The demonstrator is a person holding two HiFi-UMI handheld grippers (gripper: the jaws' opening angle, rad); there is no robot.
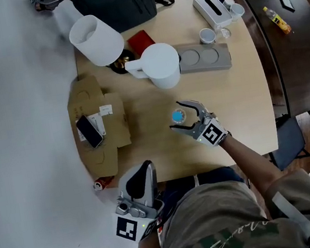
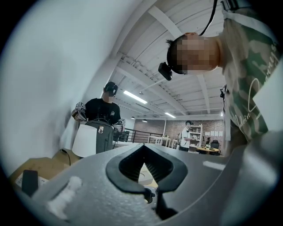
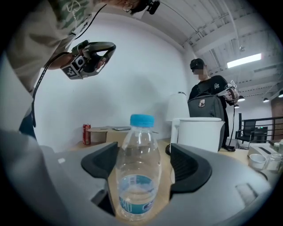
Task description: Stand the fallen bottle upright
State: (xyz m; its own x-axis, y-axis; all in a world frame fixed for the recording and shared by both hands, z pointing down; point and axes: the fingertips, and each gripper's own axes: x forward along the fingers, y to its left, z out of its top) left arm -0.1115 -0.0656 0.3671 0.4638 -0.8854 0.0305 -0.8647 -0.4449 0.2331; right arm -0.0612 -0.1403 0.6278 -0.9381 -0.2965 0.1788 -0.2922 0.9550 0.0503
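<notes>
A clear water bottle (image 1: 178,116) with a blue cap stands upright on the light wooden table (image 1: 241,112), a little water in its base. In the right gripper view the bottle (image 3: 139,172) rises between the two dark pads, with a gap at the right pad. My right gripper (image 1: 175,115) is open around it, held low over the table's middle. My left gripper (image 1: 142,178) hangs off the table's near edge by the person's lap. Its jaws meet at the tips (image 2: 143,148) with nothing between them.
A white jug (image 1: 160,65) and a grey tray (image 1: 203,58) stand just beyond the bottle. At the left lies a cardboard box (image 1: 100,129) with a phone (image 1: 89,131) on it, and a red can (image 1: 98,185). A black backpack (image 1: 114,0) sits at the far edge.
</notes>
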